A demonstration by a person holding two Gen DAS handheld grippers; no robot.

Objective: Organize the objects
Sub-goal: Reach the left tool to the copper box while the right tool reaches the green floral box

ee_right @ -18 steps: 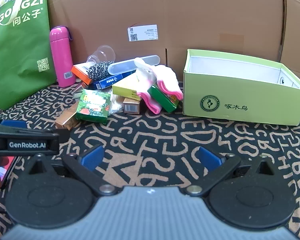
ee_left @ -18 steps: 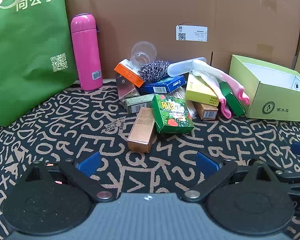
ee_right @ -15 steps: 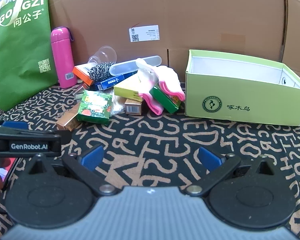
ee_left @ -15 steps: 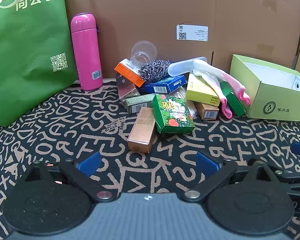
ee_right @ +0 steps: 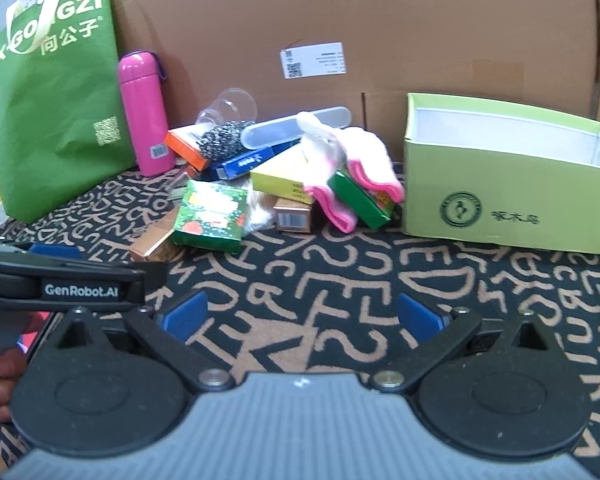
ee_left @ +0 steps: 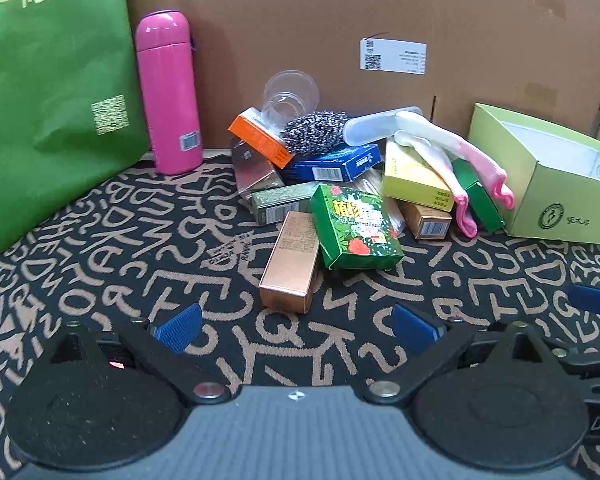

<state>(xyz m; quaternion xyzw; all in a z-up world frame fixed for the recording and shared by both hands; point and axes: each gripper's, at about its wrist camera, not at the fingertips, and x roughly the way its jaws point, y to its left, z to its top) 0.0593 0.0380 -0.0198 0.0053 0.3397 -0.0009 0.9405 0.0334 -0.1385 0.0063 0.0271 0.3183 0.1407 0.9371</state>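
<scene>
both wrist views look forward and down over their own tongs; the left sits nearer the box pile (ee_left: pixel 332 200), the right faces the green carton (ee_right: pixel 512 200); both share these.

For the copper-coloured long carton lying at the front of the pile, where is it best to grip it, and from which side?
Probably across the two long sides of the copper-coloured long carton, near its front end, coming from above and in front. That end lies flat and free on the patterned mat; its far end touches the green flowered box. The open left gripper already faces it.
</scene>
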